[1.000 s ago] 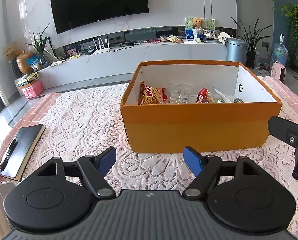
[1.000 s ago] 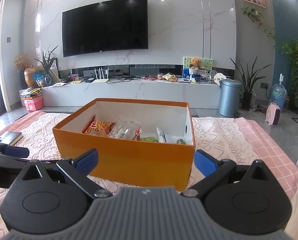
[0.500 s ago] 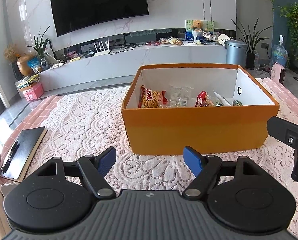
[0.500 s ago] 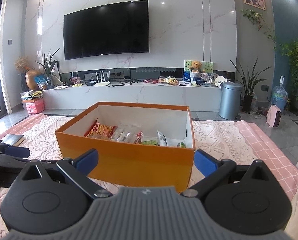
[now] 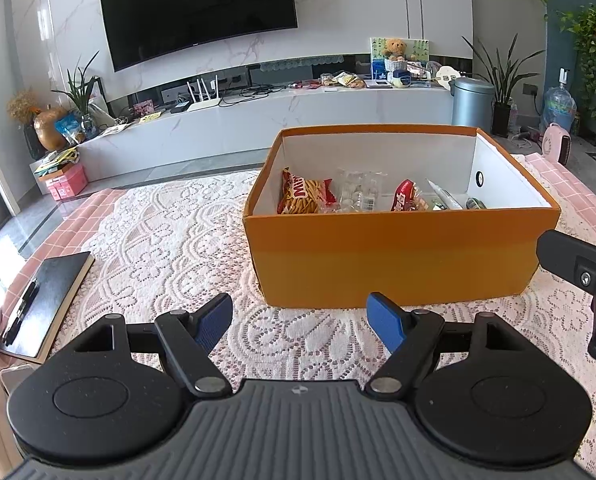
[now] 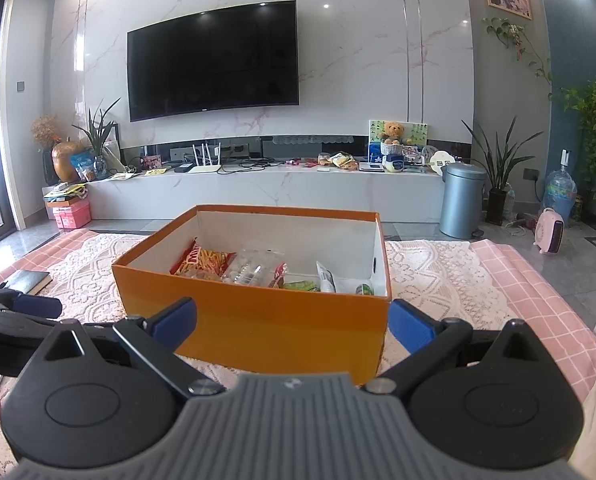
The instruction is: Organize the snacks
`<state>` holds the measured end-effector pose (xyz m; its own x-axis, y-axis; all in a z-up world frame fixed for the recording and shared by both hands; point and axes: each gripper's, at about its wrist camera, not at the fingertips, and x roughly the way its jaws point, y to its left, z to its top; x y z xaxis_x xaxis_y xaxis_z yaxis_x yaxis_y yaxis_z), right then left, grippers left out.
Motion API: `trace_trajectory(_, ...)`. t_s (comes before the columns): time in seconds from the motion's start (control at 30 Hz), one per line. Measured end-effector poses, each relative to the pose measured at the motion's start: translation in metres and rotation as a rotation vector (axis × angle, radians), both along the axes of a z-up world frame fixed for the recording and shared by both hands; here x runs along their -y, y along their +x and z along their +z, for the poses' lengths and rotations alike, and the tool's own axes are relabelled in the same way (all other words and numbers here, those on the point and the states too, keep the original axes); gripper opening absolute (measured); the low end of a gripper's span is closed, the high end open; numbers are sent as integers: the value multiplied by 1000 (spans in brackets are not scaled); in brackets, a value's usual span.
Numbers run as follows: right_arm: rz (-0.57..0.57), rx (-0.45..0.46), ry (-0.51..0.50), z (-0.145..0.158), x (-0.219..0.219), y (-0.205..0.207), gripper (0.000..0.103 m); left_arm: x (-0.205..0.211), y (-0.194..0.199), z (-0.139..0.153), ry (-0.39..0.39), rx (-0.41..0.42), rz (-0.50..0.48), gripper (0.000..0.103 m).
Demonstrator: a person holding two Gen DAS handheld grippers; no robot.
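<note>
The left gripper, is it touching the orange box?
Apart. In the left wrist view, white lace tablecloth shows between the open left gripper and the orange box.

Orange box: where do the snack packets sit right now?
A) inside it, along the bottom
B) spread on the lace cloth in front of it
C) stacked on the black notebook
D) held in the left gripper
A: the red chip bag and the clear packet lie inside the orange box, and both the left gripper and the right gripper are open and empty.
</note>
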<state>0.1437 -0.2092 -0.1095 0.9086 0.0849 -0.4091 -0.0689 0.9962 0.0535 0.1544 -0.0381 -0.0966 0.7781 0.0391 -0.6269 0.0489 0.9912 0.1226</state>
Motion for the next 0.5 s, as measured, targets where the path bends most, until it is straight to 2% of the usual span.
trace_trajectory(0.5,8,-1,1,-1,-1,1,99,-1,0,0,-3,-2,0,90)
